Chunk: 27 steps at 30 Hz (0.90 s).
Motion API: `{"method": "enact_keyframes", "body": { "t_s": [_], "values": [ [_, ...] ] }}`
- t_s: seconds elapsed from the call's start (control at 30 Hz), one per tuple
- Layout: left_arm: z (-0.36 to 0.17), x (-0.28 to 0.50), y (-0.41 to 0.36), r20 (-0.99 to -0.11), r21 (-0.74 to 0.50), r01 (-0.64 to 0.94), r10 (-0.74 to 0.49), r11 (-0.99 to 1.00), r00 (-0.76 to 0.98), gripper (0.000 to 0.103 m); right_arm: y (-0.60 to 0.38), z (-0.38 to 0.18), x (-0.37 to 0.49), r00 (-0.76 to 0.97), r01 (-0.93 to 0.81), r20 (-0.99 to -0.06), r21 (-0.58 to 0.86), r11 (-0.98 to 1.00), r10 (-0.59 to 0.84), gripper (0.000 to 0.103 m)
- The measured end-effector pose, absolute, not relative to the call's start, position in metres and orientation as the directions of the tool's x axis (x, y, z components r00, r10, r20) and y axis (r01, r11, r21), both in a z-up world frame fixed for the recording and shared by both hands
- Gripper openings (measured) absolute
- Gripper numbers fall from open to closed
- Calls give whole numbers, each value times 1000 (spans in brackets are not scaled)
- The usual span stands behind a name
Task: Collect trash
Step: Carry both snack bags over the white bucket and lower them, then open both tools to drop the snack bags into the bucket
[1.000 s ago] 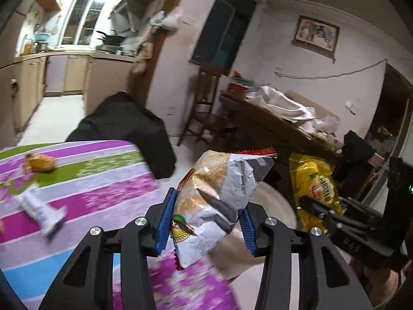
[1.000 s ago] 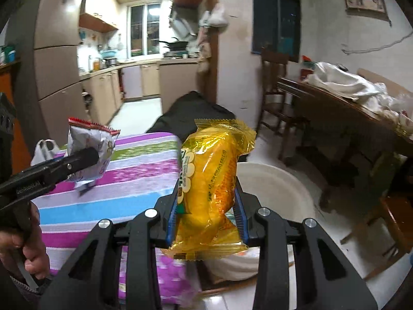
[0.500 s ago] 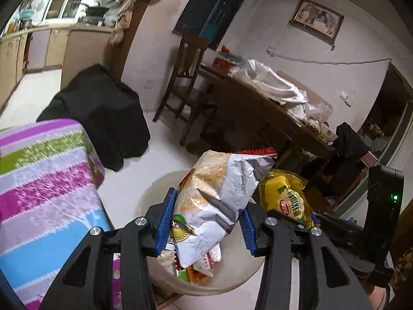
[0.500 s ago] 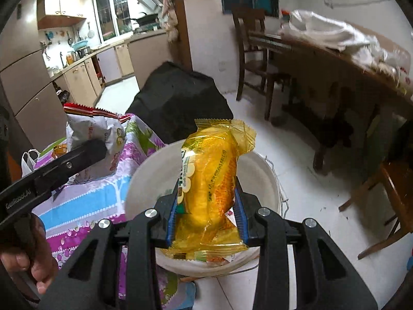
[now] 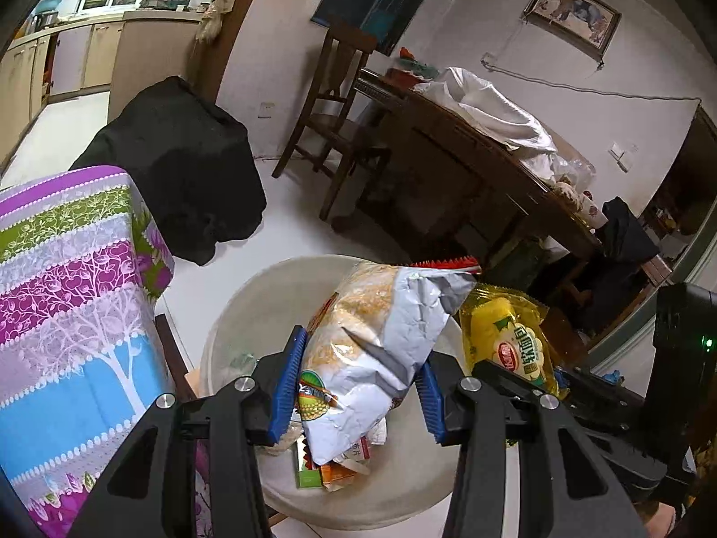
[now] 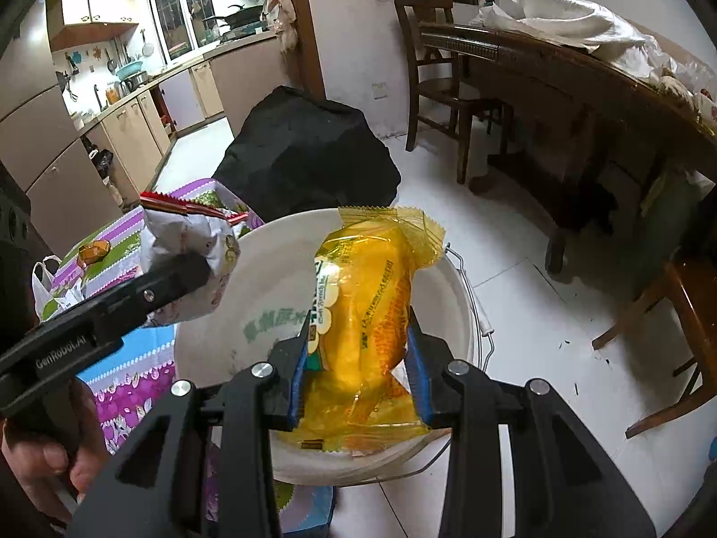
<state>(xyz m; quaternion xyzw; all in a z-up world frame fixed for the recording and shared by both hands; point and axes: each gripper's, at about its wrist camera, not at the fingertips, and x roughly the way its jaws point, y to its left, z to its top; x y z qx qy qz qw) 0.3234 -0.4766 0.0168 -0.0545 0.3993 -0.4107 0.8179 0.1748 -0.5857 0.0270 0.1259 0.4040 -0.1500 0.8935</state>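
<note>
A: What does the left wrist camera show?

B: The left claw is clamped on a crumpled silver snack bag, its blue pads pressing both sides. The bag hangs over a white bucket that stands on the tiled floor, and some wrappers already lie at the bottom of it. To the left is the surface with a striped floral cloth, its corner just beside the bucket. On the right the right claw comes in, gripping a yellow packet, which sits right next to the silver bag.

A: And the right wrist view?

B: The right claw is closed on the yellow packet, held upright between the blue pads, above the open mouth of the bucket. A wire handle hangs down the bucket's right side. At the left, the left claw holds the silver bag over the bucket's near rim, and a hand grips its handle. Behind it a small orange wrapper and a white plastic bag lie on the striped cloth.

A: Anything farther back?

B: A black covered shape on the floor, a wooden chair and a dark wooden table.
</note>
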Motion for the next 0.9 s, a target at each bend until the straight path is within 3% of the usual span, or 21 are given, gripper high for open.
{"method": "enact_keyframes", "body": {
  "t_s": [0.9],
  "values": [
    [7,328,-473,-627,-407,621,-700,670,343,47,-587,17,178,621,361,-769,115,925,-147,34]
  ]
}}
